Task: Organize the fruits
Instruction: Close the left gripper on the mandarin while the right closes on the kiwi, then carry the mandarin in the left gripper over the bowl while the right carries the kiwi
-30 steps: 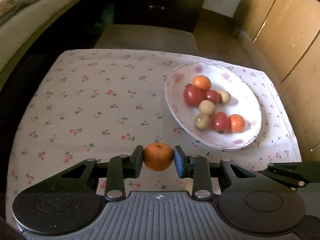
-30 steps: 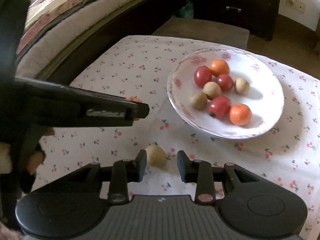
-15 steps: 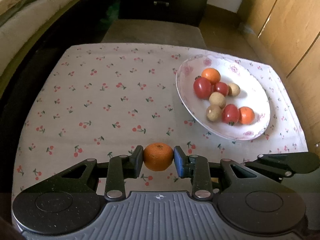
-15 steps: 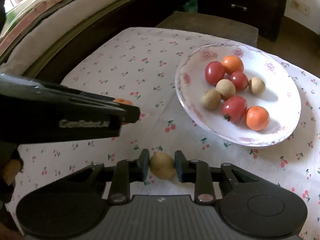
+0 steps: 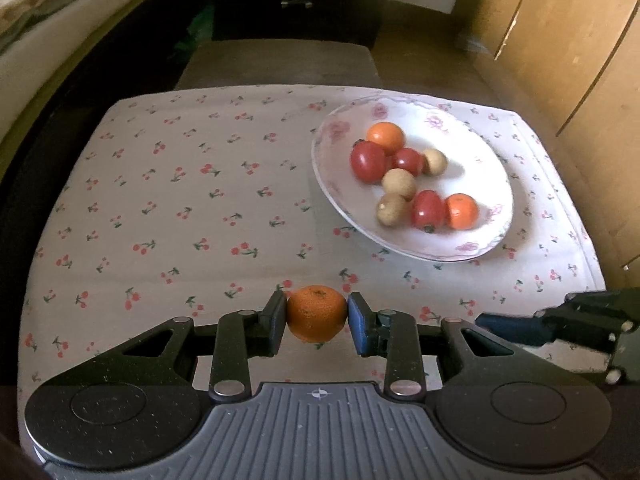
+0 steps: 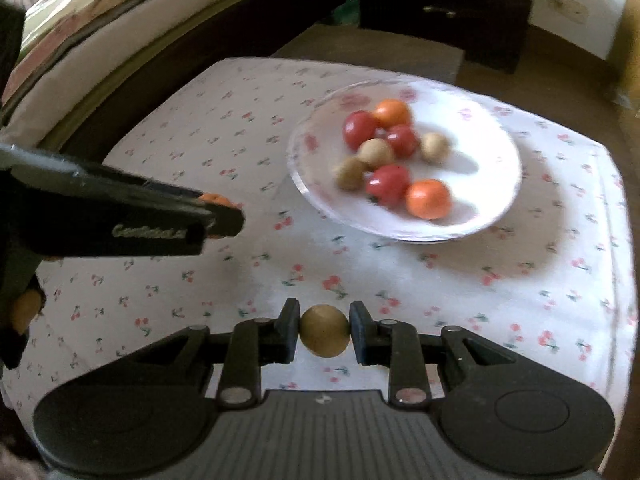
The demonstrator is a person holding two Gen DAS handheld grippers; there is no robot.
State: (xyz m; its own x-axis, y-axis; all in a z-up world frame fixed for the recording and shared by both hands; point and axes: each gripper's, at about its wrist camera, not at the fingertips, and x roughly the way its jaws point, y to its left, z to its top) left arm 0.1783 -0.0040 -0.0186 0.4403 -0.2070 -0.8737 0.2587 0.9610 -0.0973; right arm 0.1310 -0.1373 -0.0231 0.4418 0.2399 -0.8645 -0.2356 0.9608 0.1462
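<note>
Left gripper (image 5: 317, 314) jaws clamp a mandarin (image 5: 317, 313) above the cherry-print cloth (image 5: 168, 200) on the counter. Right gripper (image 6: 324, 330) jaws just closed onto a tan longan (image 6: 324, 331), pads pressing both sides. Plate (image 5: 486, 168) of tomatoes, mandarins and longans sits far right.

The left gripper (image 5: 317, 322) is showing a black speckled frame around a grey ribbed centre plate (image 5: 318, 424) with a small compass-like mark at that plate's top edge. Silver round screws are sitting just beside the plate's upper corners, and a flat round disc is lying on either side of it. One pad is looking black, the other blue. The right gripper (image 6: 324, 333) is wearing the same build; from its camera the left one's arm is bearing pale lettering, too blurred to read.
</note>
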